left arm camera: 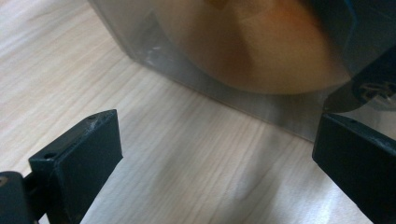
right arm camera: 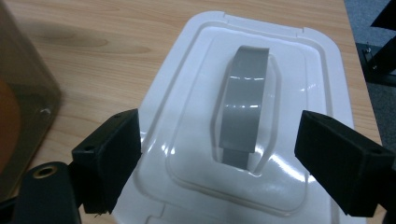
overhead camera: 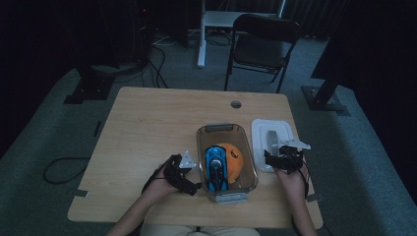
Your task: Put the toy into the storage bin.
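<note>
A clear plastic bin (overhead camera: 248,162) was seen standing on the wooden bench (overhead camera: 147,128), toward the person's side and slightly right of centre, with its long axis running away from the person. Inside it a blue toy car (overhead camera: 215,167) was laid lengthwise against an orange pumpkin-like toy (overhead camera: 233,158), the two touching. The white lid (overhead camera: 263,132) of the bin was found lying flat on the bench just beside the bin's right wall, its grey handle (overhead camera: 272,136) facing up. The left gripper (overhead camera: 183,173) was held low at the bin's left wall, close to its near corner; in the left gripper view its jaws were spread wide over bare bench (left arm camera: 177,154), with nothing between them, and the bin's wall (left arm camera: 224,100) with the orange toy (left arm camera: 261,42) blurred behind it was seen just ahead. The right gripper (overhead camera: 284,158) was held over the near end of the lid; in the right gripper view its jaws were likewise parted, one to each side of the grey handle (right arm camera: 243,102) of the lid (right arm camera: 308,74), and whether they touched the lid could not be told. The bin's edge (right arm camera: 23,93) was seen at the left of that view.
</note>
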Tool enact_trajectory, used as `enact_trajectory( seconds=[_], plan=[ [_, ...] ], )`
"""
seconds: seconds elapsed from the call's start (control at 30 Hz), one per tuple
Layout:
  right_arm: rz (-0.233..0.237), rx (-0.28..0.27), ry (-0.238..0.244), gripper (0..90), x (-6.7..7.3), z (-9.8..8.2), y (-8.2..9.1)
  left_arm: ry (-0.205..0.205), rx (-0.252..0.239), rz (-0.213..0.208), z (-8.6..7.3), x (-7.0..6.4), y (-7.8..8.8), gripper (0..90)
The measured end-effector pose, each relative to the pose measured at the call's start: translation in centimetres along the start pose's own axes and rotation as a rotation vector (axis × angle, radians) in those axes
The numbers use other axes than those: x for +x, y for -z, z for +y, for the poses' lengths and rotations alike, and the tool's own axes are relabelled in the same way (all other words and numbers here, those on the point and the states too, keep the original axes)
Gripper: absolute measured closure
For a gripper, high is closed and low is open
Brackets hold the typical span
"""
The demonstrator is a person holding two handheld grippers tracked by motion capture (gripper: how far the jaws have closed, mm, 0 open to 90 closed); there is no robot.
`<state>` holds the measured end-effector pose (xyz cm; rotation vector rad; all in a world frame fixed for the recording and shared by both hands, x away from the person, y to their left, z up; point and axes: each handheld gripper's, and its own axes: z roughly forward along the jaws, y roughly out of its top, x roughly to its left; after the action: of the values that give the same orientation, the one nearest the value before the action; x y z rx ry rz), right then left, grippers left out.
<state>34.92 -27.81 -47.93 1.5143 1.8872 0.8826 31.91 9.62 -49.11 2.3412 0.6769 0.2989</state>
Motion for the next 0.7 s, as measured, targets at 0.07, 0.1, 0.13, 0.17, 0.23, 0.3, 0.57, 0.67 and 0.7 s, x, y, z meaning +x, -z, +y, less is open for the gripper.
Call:
enact_trajectory(
  seconds=[0.07,0.1,0.13,0.17,0.23,0.3,0.57,0.67,0.7],
  plan=[
    [-0.006,0.000,-0.008,15.6,-0.2,0.0,-0.2,-0.004,-0.002,-0.020,0.0,-0.2,-0.1,2.1],
    [-0.004,0.000,-0.017,15.7,-0.4,0.1,-0.4,0.002,-0.009,-0.030,-0.1,-0.2,-0.1,2.1],
    [-0.004,0.001,-0.018,17.5,-0.5,0.2,-0.5,0.005,-0.013,-0.028,-0.1,-0.2,-0.1,2.1],
    [-0.005,0.001,-0.023,18.4,-0.6,0.3,-0.6,0.005,-0.013,-0.028,-0.1,-0.2,-0.1,2.1],
    [-0.008,0.002,-0.024,18.5,-0.8,0.3,-0.8,0.017,-0.024,-0.025,-0.3,-0.1,-0.1,2.1],
    [-0.008,0.012,-0.028,18.6,-1.0,0.5,-1.3,0.003,-0.014,-0.010,-0.4,-0.2,-0.1,2.1],
    [-0.022,0.051,-0.040,31.8,-1.4,0.8,-3.5,0.015,-0.012,-0.007,-1.0,-0.2,-0.2,2.1],
    [-0.020,0.062,-0.050,43.1,-1.5,0.7,-4.2,0.016,-0.005,-0.006,-1.1,-0.2,-0.5,2.1],
    [-0.020,0.062,-0.050,43.1,-1.5,0.7,-4.2,0.016,-0.005,-0.006,-1.1,-0.2,-0.5,2.1]
  ],
)
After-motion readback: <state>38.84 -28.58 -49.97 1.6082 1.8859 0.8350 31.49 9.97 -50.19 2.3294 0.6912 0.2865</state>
